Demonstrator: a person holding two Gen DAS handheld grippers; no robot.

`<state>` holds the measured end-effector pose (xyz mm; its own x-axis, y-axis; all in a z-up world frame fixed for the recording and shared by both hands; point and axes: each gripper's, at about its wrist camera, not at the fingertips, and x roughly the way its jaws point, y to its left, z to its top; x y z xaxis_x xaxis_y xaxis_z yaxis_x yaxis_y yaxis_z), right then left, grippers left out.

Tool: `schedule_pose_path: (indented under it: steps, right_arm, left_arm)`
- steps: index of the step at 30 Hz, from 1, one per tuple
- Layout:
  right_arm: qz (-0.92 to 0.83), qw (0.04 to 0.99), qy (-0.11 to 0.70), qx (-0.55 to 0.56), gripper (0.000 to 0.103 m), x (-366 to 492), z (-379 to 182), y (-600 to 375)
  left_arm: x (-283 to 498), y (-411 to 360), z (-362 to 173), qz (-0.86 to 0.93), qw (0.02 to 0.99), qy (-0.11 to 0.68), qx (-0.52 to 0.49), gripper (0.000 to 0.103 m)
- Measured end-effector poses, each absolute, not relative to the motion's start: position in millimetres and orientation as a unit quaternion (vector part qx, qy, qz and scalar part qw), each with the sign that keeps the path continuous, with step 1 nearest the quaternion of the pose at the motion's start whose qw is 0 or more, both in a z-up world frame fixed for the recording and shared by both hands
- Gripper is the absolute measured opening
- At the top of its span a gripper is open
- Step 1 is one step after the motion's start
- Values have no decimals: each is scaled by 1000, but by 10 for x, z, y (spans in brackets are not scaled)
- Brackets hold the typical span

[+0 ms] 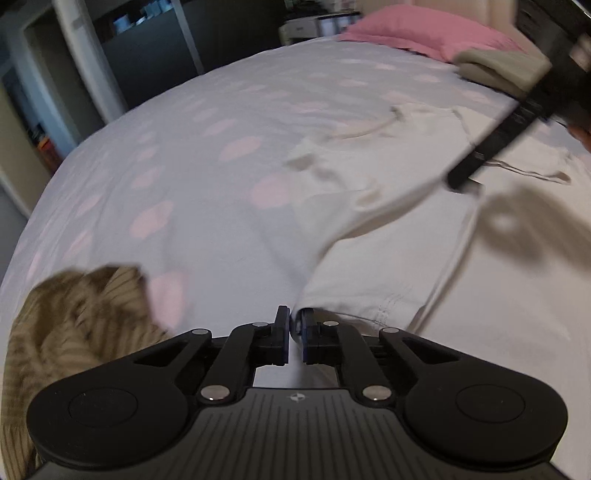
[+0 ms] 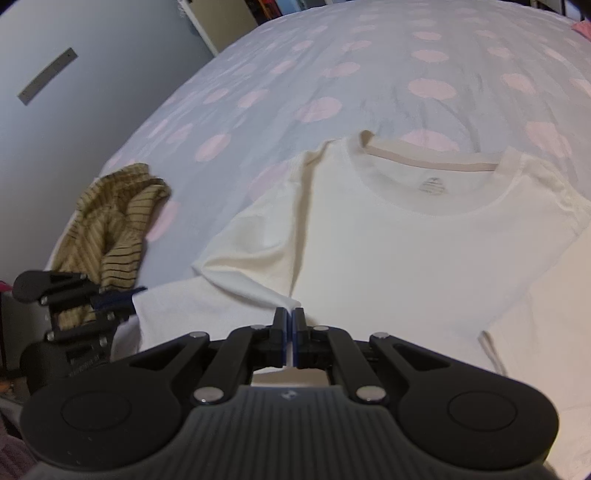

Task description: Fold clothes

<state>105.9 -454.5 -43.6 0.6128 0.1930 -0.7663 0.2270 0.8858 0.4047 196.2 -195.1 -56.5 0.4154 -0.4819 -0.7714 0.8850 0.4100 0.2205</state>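
A cream-white T-shirt lies on the bed, collar toward the far side. My right gripper is shut on the left sleeve's edge, which is folded in over the body. My left gripper is shut on the shirt's lower left corner; it also shows in the right wrist view at the shirt's hem. The right gripper's fingers reach in over the shirt in the left wrist view.
The bed has a pale sheet with pink dots. A crumpled olive striped garment lies at the bed's left edge, also in the left wrist view. A folded beige garment and a pink pillow lie at the head.
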Motion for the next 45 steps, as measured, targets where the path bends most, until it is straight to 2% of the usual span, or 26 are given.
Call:
schedule_pose_path:
  steps: [11, 14, 16, 23, 25, 26, 32, 34, 36, 37, 38, 45]
  right_arm:
    - [28, 829, 517, 213, 3, 1112, -825, -4265]
    - [38, 833, 513, 203, 12, 1177, -700, -4309]
    - [36, 844, 495, 204, 30, 1235, -573, -4352]
    - [4, 872, 435, 224, 32, 1655, -411, -4582]
    - [-2, 875, 424, 233, 47, 1788, -447, -4659]
    - [-5, 876, 422, 232, 49, 1863, -472, -4689]
    - [0, 866, 431, 254, 47, 2346, -709, -4885]
    - [17, 855, 436, 281, 29, 2447, -825, -4938]
    - [35, 847, 436, 301, 20, 2505, -909, -4975]
    - [38, 847, 435, 303, 10, 2532, -926, -4998]
    - [41, 847, 432, 306, 8, 2558, -937, -5026]
    - [40, 858, 393, 329, 7, 2754, -965, -5174]
  left_arm:
    - [1937, -1938, -835, -428, 758, 329, 367, 4]
    - [1950, -1920, -833, -431, 756, 331, 366, 4]
    - [1962, -1928, -822, -430, 754, 335, 368, 4]
    - [1992, -1998, -813, -422, 749, 350, 371, 5]
    - [1997, -2001, -815, -422, 749, 354, 369, 5]
    - [2000, -1999, -812, -423, 749, 354, 368, 5]
    - [2005, -1955, -815, -428, 749, 352, 364, 5]
    - [1998, -1953, -814, -427, 750, 352, 363, 5]
    - [1988, -1955, -813, -425, 750, 352, 365, 5]
    - [1982, -1956, -812, -423, 750, 351, 367, 5]
    - [1971, -1965, -810, -421, 750, 351, 370, 5]
    - [1902, -2026, -813, -400, 752, 348, 392, 4]
